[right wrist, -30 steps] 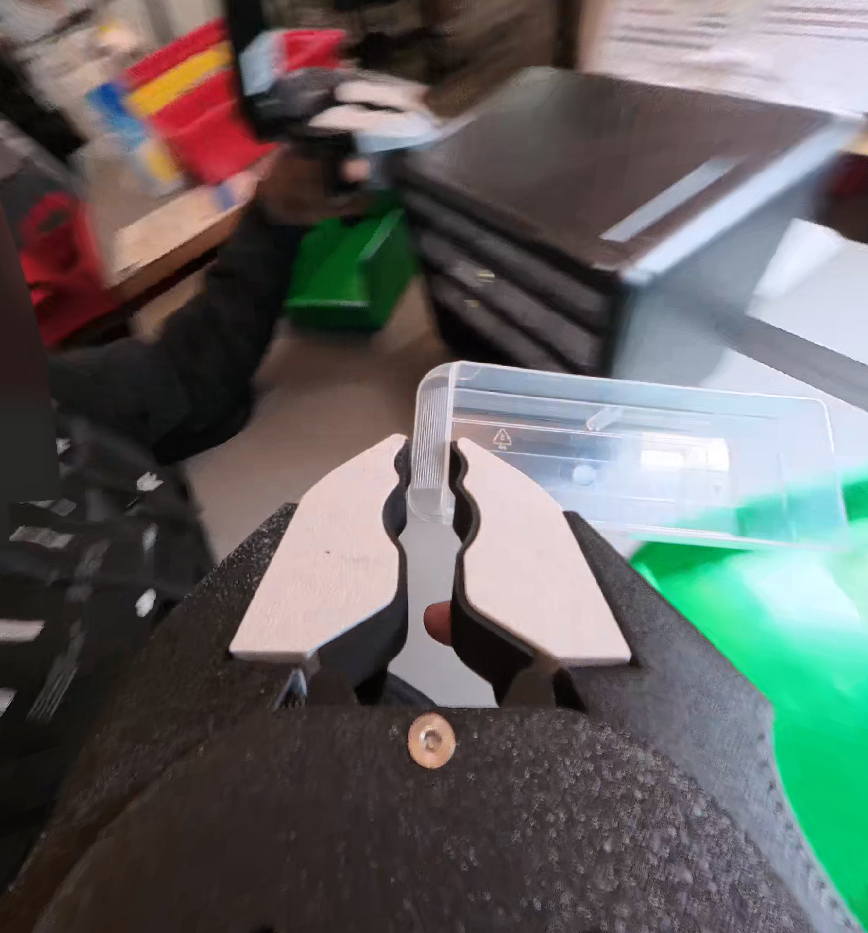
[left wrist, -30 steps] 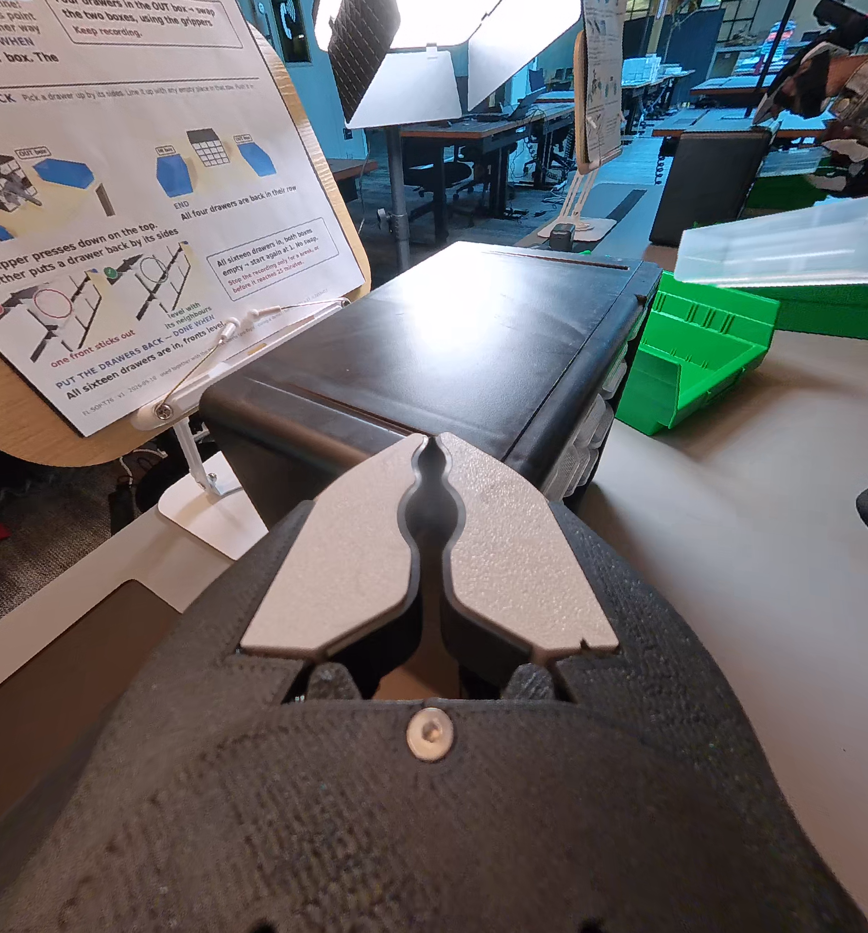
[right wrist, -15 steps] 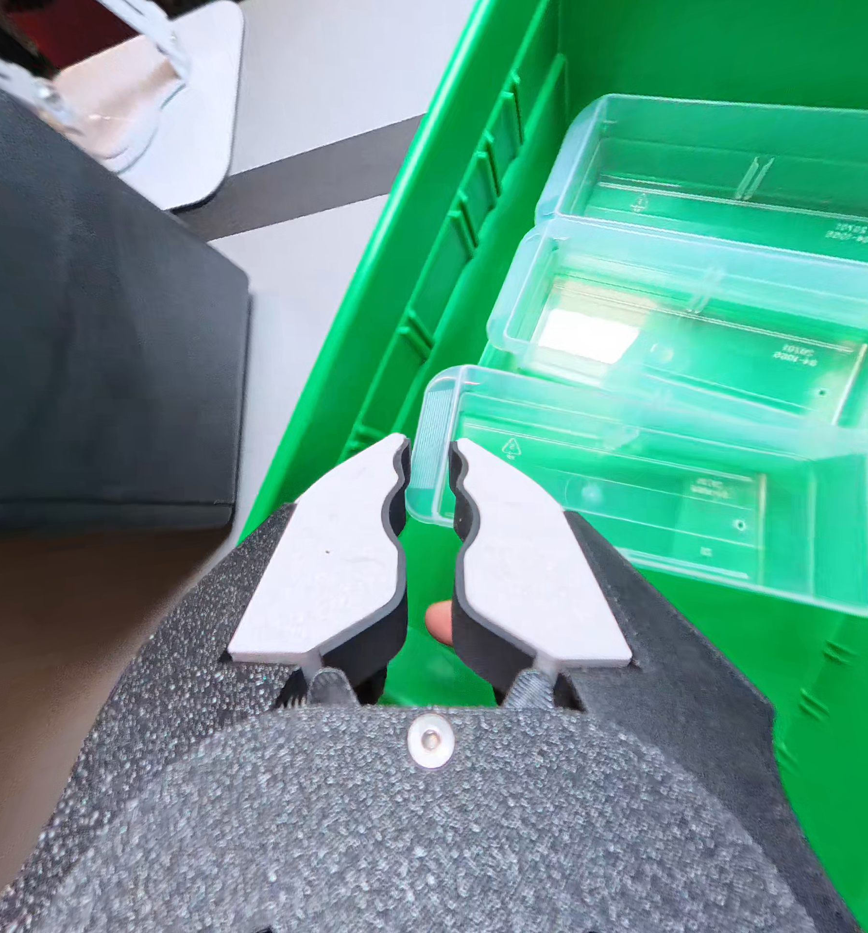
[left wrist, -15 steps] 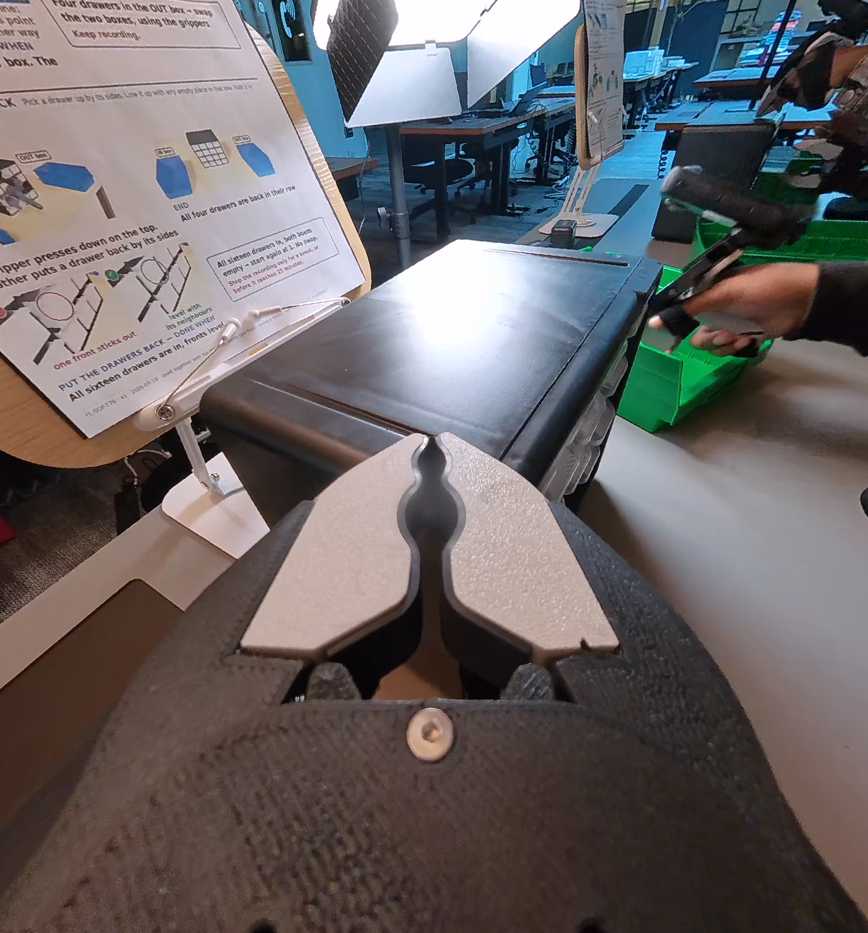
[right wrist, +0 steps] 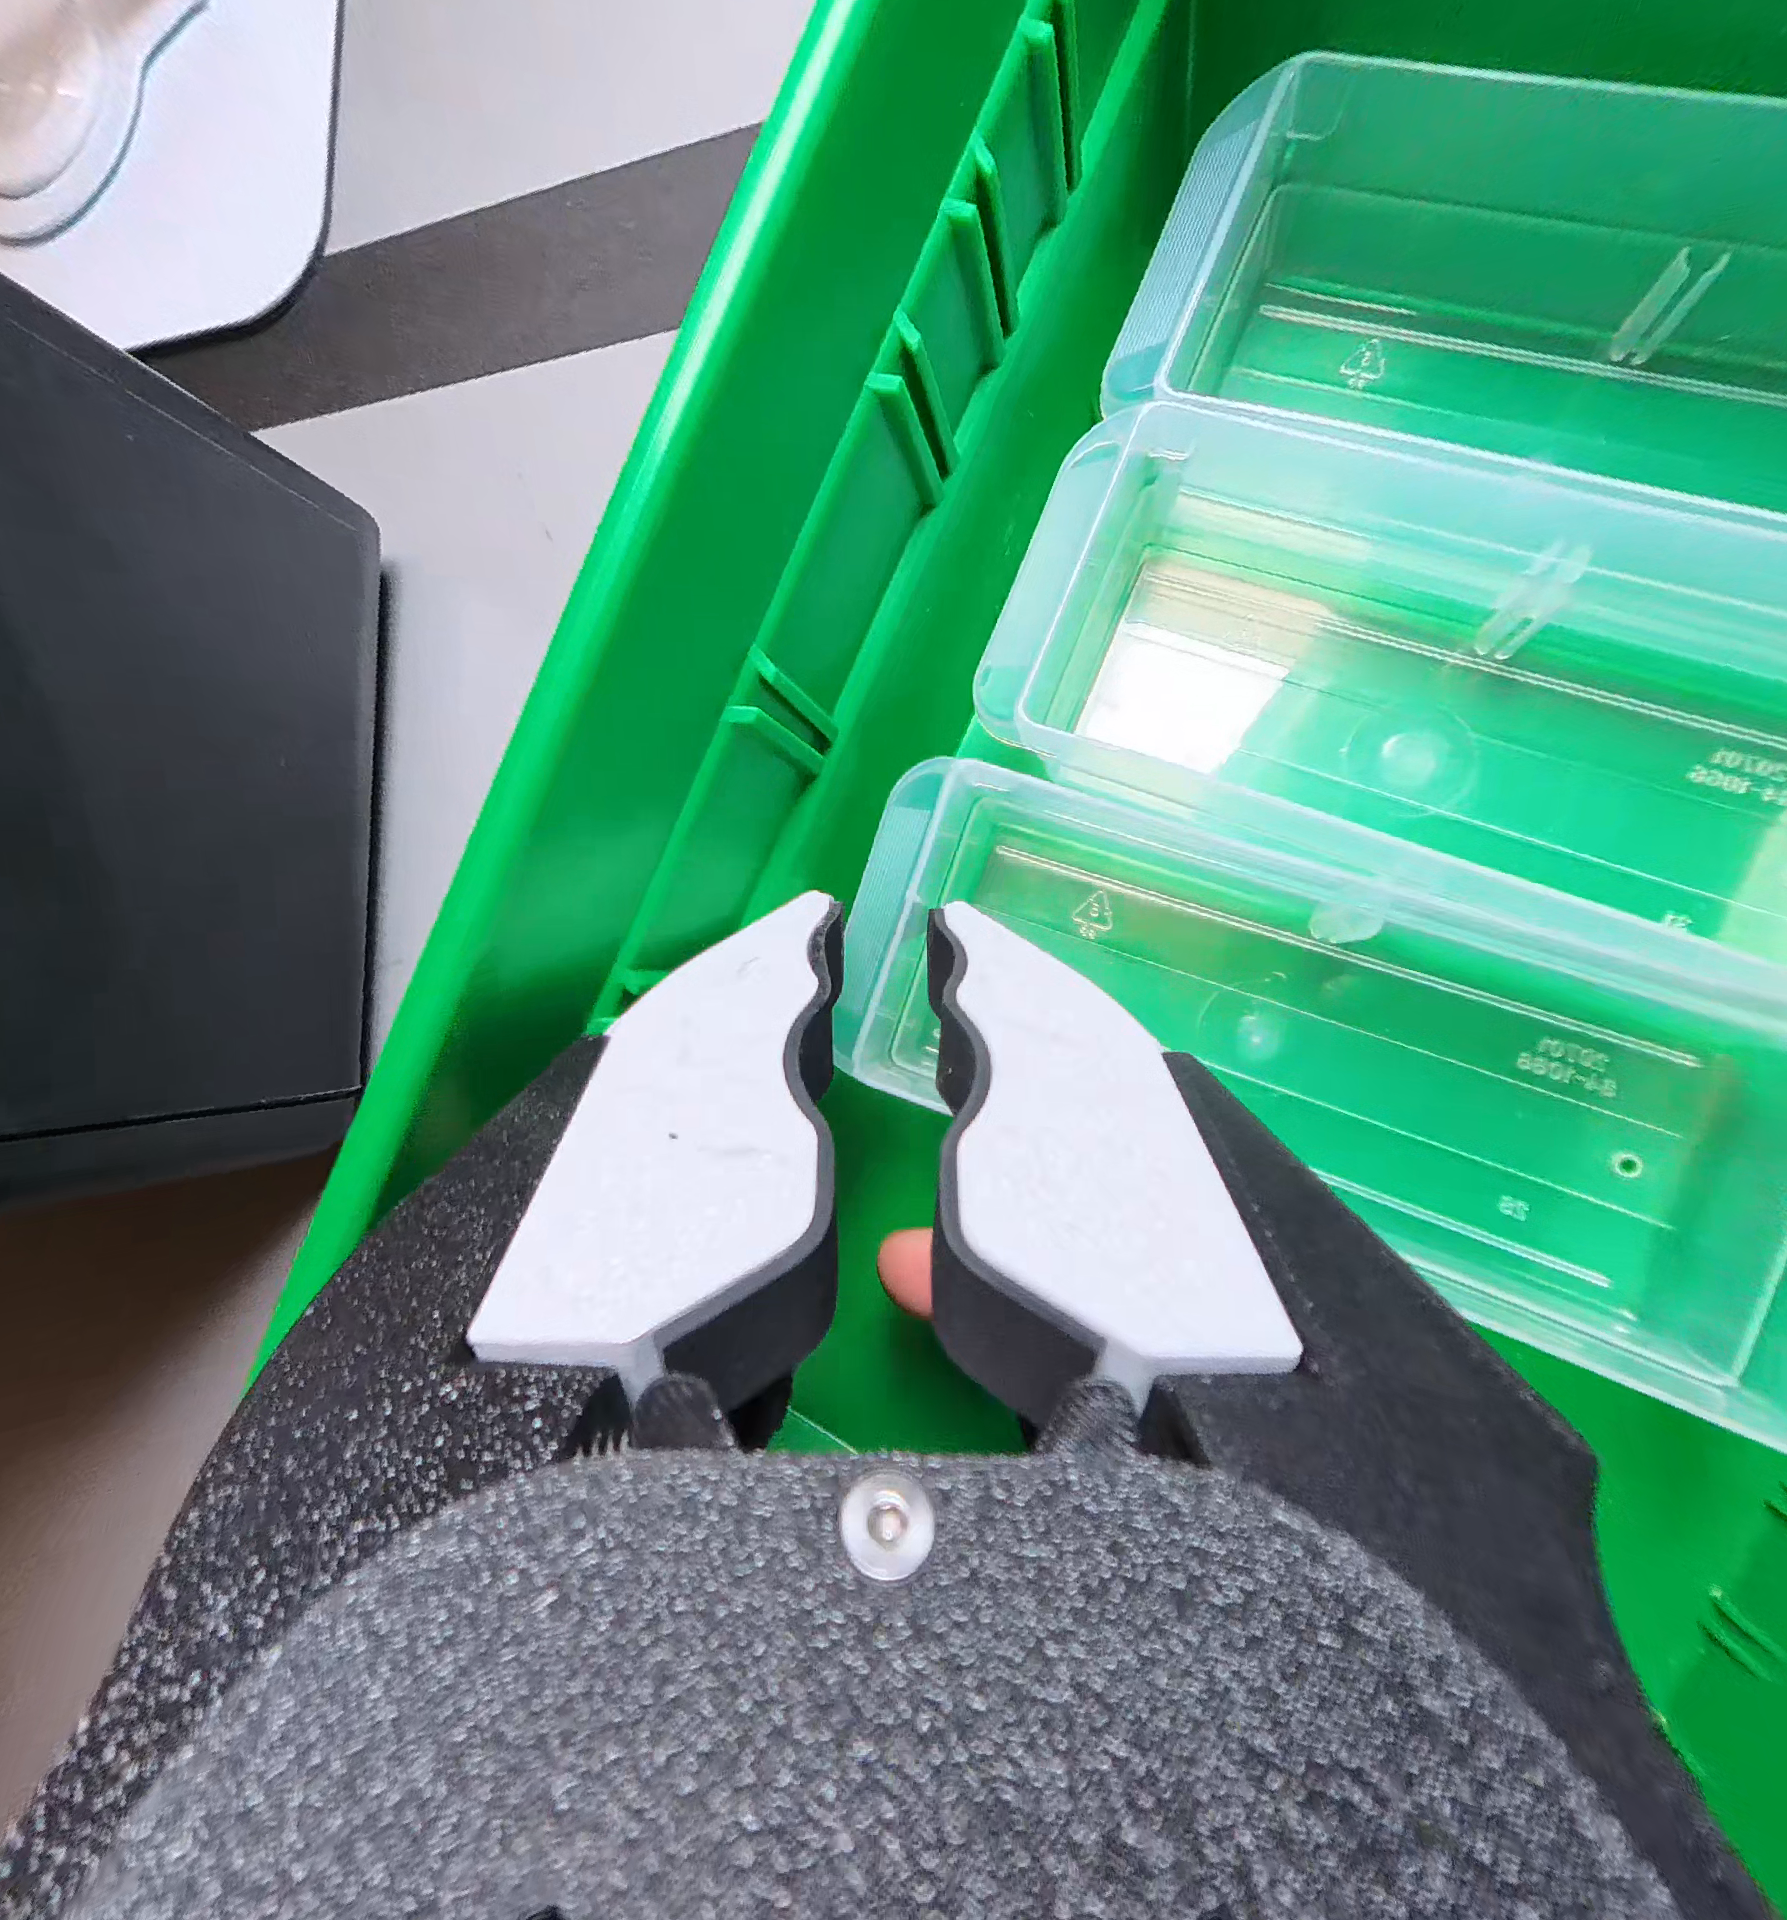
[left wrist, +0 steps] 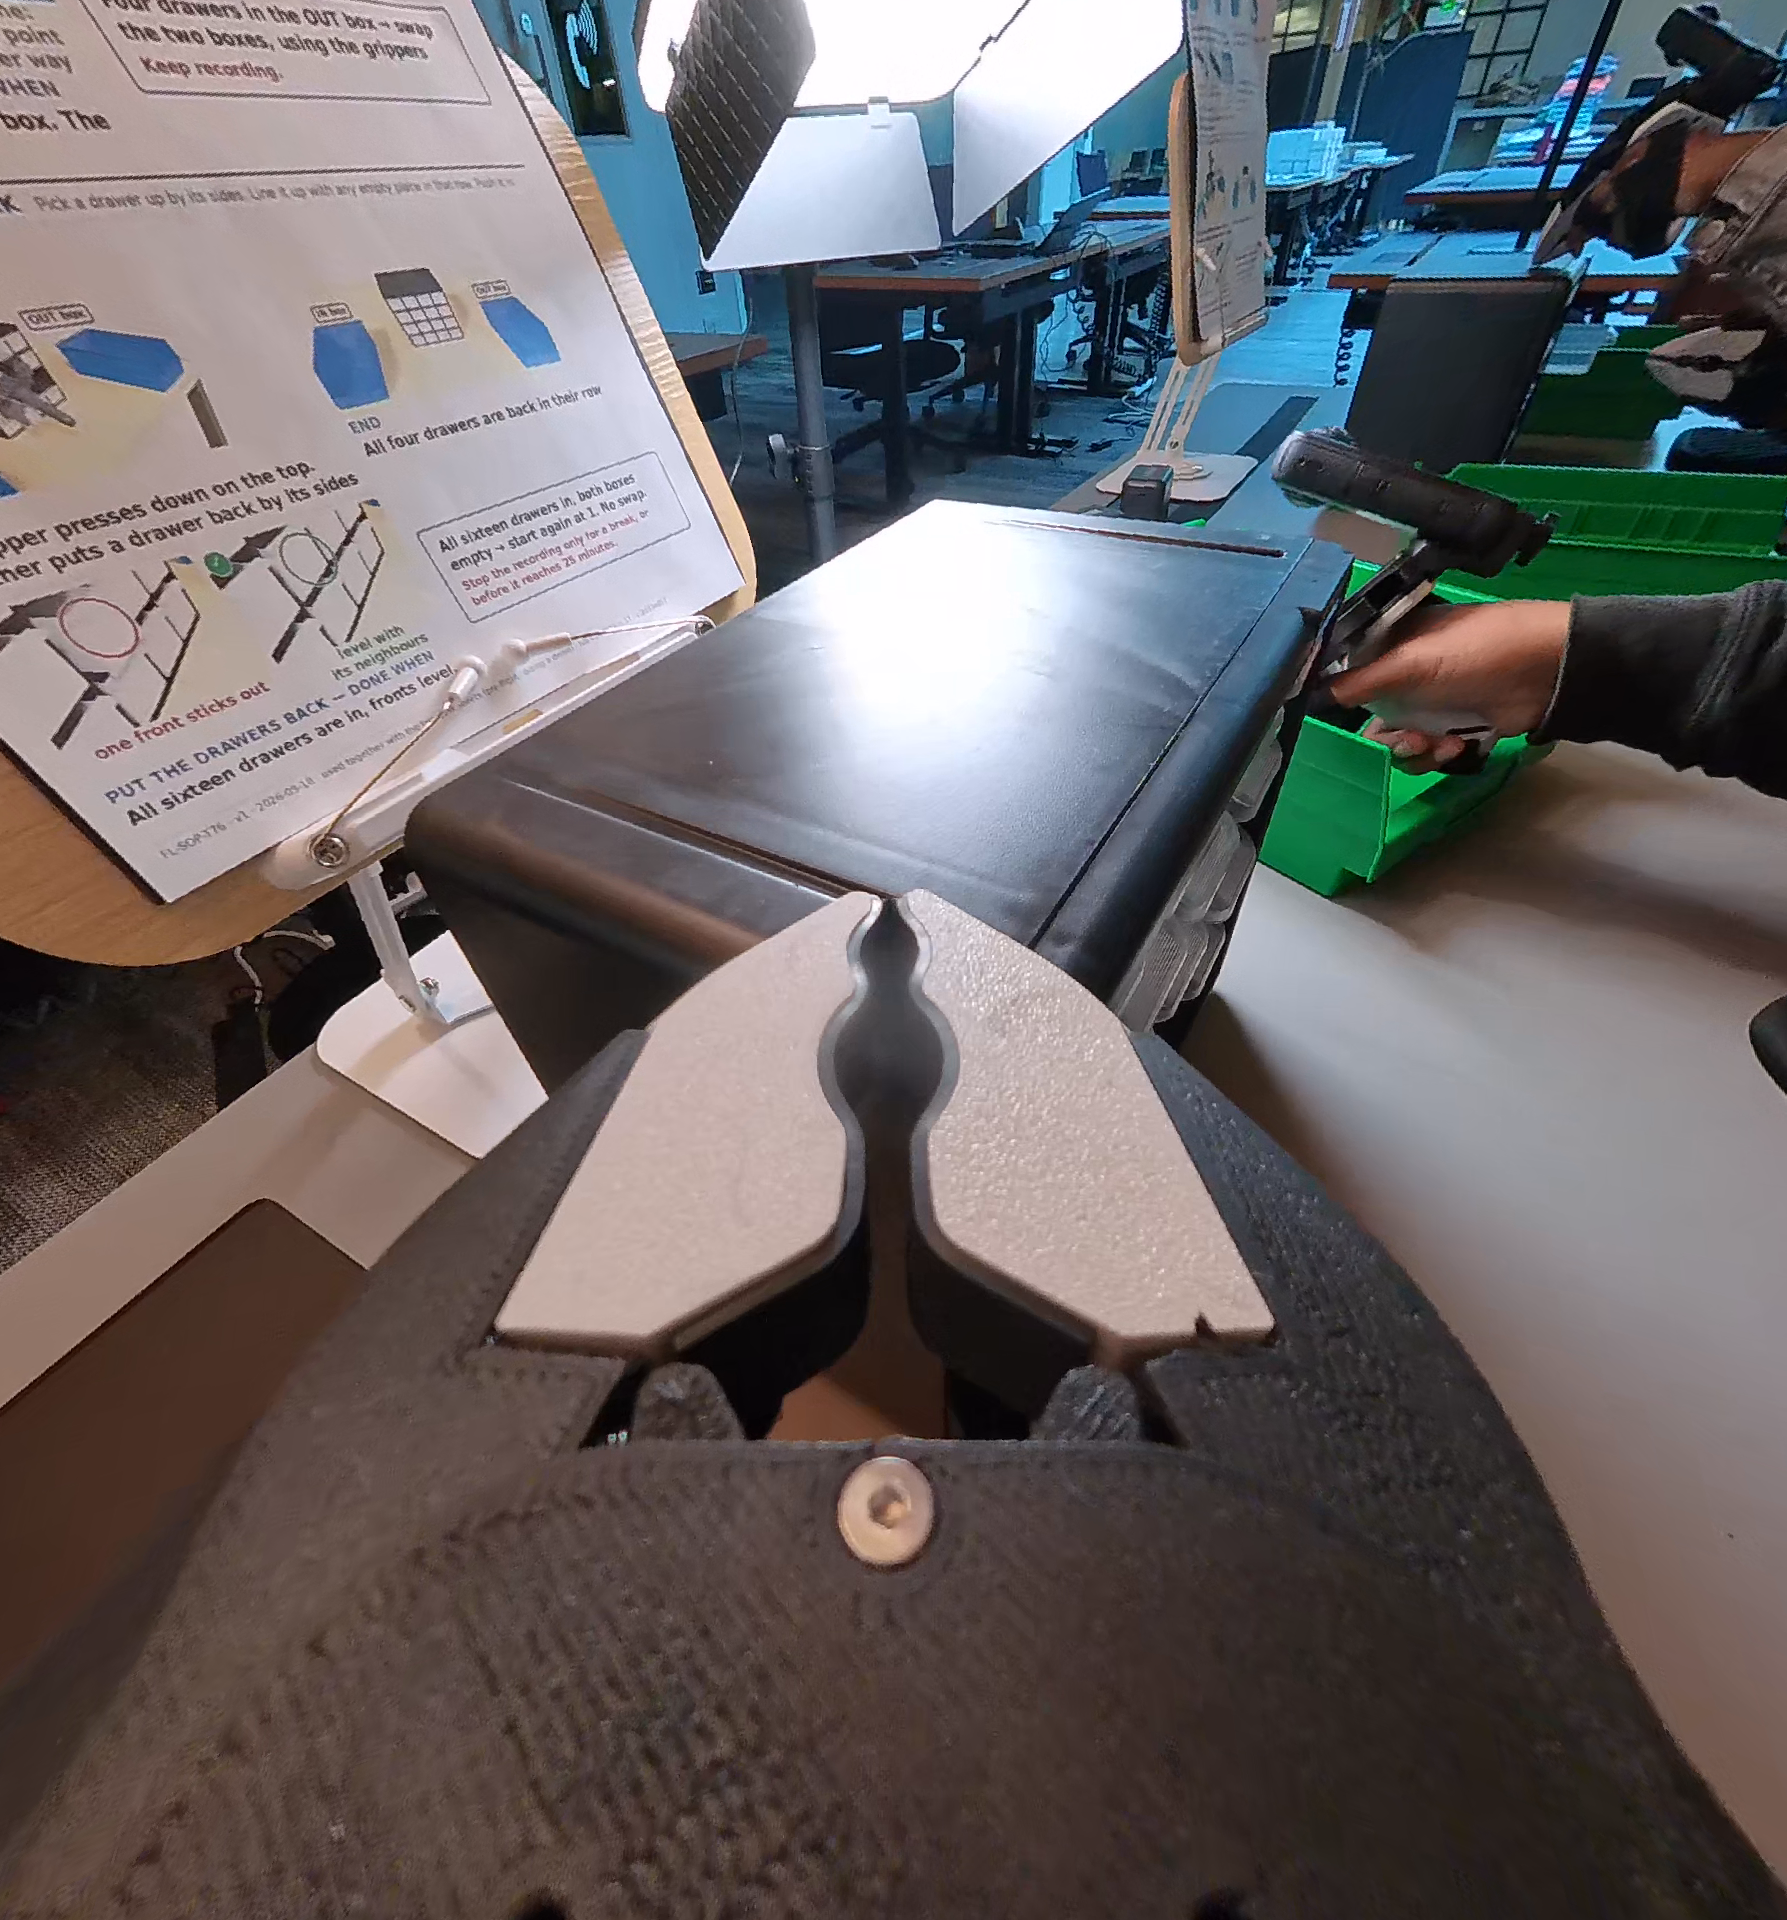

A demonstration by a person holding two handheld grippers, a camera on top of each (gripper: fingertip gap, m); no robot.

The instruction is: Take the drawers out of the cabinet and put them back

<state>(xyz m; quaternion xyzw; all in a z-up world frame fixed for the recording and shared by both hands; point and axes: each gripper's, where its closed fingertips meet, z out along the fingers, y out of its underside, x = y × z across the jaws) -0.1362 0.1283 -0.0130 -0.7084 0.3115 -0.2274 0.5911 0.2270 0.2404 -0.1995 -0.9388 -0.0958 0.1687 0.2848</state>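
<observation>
The black cabinet [left wrist: 920, 675] stands ahead of my left gripper [left wrist: 889, 906], which is shut and empty, its tips over the cabinet's near top edge. Clear drawer fronts [left wrist: 1211, 883] show on the cabinet's right face. My right gripper [right wrist: 884, 920] is shut on the short end wall of a clear drawer [right wrist: 1336, 1091] and holds it low inside the green bin [right wrist: 816, 582]. Two more clear drawers [right wrist: 1440, 665] lie in the bin beyond it. In the left wrist view a hand holds the right gripper [left wrist: 1388, 540] over the green bin [left wrist: 1377, 810].
An instruction board [left wrist: 276, 436] on a white stand rises left of the cabinet. The cabinet's black side [right wrist: 141, 727] is just left of the bin. A second green bin [left wrist: 1637, 520] and another person's arm are at the far right. The table [left wrist: 1491, 1091] is pale grey.
My right gripper swung the clear drawer away from the cabinet and down into the green bin, beside the two others. My left gripper has not moved.
</observation>
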